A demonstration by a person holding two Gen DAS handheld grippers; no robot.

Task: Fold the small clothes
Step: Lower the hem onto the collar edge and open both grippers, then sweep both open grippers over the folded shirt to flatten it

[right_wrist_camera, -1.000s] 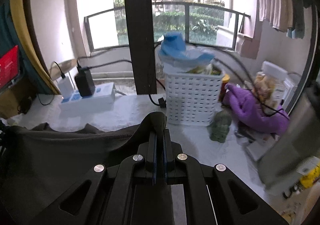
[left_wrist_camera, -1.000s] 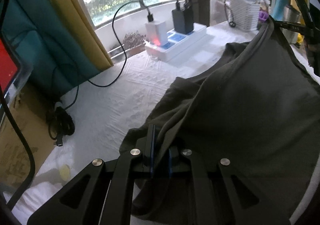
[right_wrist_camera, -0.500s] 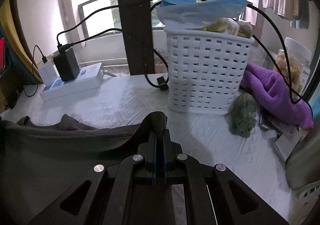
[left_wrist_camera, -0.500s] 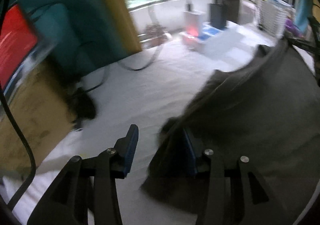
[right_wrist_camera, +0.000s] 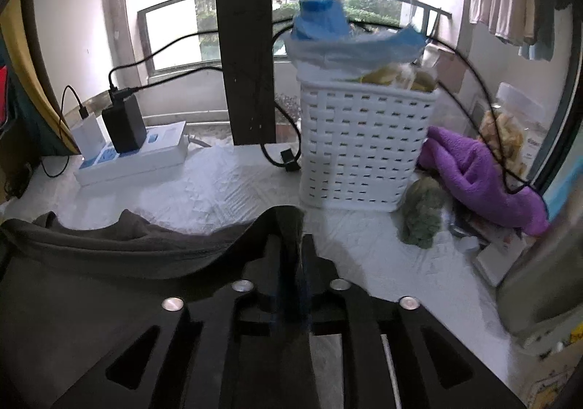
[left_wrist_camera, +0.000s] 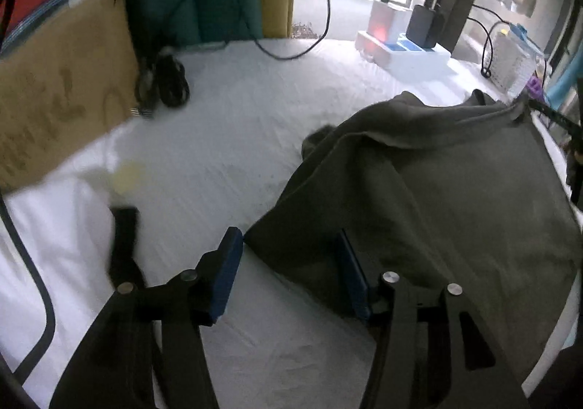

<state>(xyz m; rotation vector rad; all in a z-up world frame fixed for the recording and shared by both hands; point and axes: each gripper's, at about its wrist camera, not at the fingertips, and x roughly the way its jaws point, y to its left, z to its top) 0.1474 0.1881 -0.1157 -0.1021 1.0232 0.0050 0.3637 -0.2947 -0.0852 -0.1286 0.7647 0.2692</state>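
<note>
Pointing downward, left gripper [left_wrist_camera: 288, 274] opening | garment [left_wrist_camera: 455, 183] corner between fingers [left_wrist_camera: 227, 272]

The left gripper [left_wrist_camera: 288, 274] is opening its fingers, releasing the dark garment [left_wrist_camera: 455, 183], whose corner is now lying slack on the tabletop [left_wrist_camera: 226, 139] between them. The right gripper [right_wrist_camera: 293, 263] is just parting around the garment's fold.

Garment [left_wrist_camera: 455, 172] on table [left_wrist_camera: 226, 139], basket [right_wrist_camera: 364, 146] behind (power strip [right_wrist_camera: 135, 157] left)
</note>
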